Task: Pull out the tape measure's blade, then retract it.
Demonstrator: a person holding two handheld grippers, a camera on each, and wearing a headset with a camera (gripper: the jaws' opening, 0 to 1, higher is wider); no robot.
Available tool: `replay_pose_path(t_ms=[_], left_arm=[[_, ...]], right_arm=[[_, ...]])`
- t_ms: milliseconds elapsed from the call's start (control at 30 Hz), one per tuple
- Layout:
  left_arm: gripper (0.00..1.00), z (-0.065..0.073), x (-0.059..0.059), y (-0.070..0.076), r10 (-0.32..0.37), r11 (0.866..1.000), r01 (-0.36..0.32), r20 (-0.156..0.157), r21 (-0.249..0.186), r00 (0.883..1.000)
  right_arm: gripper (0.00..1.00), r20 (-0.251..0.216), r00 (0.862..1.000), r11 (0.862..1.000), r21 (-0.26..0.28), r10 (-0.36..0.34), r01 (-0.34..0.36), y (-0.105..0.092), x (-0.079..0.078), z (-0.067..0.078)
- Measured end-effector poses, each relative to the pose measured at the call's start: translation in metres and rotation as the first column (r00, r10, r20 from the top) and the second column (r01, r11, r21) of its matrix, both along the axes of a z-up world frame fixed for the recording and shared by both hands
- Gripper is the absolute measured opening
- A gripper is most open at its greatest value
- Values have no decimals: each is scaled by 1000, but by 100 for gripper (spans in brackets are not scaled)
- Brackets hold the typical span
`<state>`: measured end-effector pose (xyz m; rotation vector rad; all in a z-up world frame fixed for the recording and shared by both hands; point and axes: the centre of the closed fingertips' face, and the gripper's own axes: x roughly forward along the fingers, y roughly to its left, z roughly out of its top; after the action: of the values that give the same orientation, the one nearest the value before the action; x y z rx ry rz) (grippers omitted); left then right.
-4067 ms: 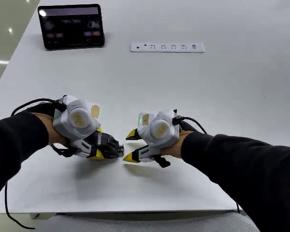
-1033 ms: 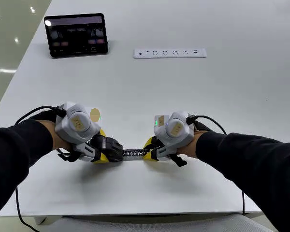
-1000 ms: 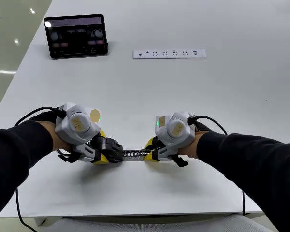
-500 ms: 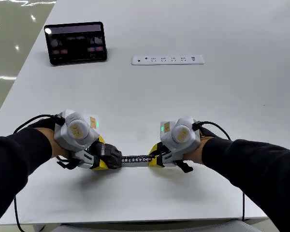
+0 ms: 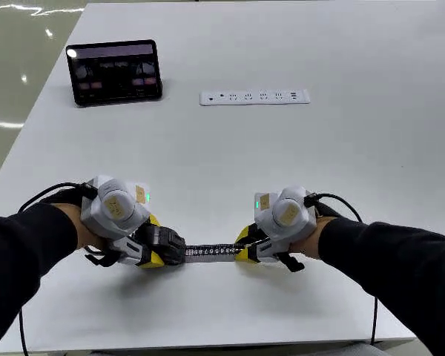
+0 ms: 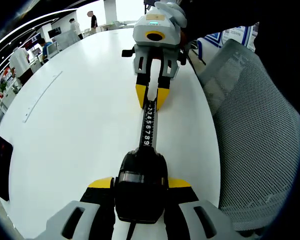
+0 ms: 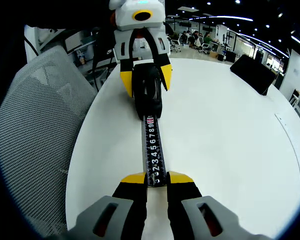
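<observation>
Black tape measure point(image 5: 163, 245) on white table point(image 5: 282, 148), nr front edge; blade point(image 5: 211, 251) partly out, straight, digits 1–9 showing.

The left gripper point(image 6: 141, 184) has its jaws clamped on the black tape measure point(image 6: 141, 170) over the white bench point(image 6: 75, 125). The blade point(image 6: 147, 125), marked 2 to 9, runs straight to the right gripper point(image 6: 151, 97), whose jaws pinch its end.

Near edge of bench point(image 5: 341, 148): tape measure case point(image 5: 165, 245) between the jaws of the left hand-held gripper point(image 5: 153, 247) | blade point(image 5: 213, 251) runs right from it to the right hand-held gripper point(image 5: 244, 248), pinched at its tip | toward far left corner: tablet point(image 5: 115, 72) standing | power strip point(image 5: 254, 97) lying right of the tablet, well apart
</observation>
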<state>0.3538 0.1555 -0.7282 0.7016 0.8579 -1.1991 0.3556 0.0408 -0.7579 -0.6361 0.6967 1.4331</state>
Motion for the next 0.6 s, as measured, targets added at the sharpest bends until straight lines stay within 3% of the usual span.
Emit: replay_pose_path(t_ms=[600], left_arm=[[34, 0, 0, 0, 6, 1000, -6, 0, -1, 1000]], right_arm=[[10, 1, 1000, 1000, 2, -24, 24, -20, 1, 1]])
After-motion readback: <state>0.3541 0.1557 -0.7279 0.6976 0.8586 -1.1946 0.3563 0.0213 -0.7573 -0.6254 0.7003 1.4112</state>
